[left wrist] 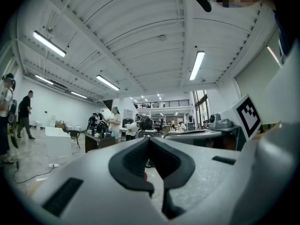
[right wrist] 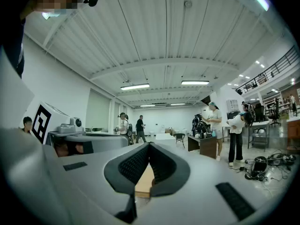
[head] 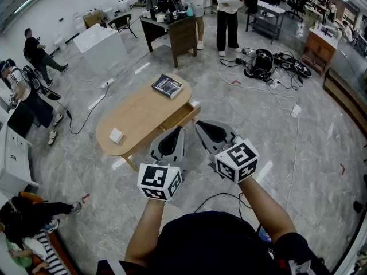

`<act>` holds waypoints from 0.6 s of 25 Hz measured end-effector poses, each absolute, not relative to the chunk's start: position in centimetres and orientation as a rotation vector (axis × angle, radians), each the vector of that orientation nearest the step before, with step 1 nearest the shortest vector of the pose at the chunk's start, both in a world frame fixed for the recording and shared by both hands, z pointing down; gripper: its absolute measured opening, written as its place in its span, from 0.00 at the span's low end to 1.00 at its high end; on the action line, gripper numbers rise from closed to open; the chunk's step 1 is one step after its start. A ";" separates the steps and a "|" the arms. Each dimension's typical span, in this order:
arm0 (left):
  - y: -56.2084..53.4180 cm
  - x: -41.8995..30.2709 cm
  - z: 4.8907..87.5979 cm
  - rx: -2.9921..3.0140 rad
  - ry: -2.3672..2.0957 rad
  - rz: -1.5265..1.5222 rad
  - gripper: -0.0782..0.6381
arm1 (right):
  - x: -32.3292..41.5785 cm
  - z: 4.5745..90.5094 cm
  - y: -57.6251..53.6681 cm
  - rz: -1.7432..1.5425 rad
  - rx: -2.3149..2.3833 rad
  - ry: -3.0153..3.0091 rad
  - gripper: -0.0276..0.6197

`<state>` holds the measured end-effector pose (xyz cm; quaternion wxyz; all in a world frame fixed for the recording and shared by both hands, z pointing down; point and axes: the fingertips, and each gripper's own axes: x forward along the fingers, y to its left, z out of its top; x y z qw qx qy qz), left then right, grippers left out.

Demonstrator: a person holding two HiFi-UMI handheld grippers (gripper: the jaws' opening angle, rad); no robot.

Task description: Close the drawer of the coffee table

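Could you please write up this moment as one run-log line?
drawer: open | left gripper: shut, empty | right gripper: shut, empty | both grippers: near drawer front

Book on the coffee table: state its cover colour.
The book is dark with pale print; best in the head view.

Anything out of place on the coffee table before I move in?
Only the drawer: it stands pulled out of the coffee table on the side facing the person. The book and small white box lie flat on top.
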<state>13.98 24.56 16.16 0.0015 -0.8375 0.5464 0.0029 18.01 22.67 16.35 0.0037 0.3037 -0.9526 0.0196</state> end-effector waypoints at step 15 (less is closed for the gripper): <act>25.4 13.4 16.2 -2.592 1.753 0.025 0.11 | 17.5 17.1 23.3 0.120 0.940 -3.000 0.06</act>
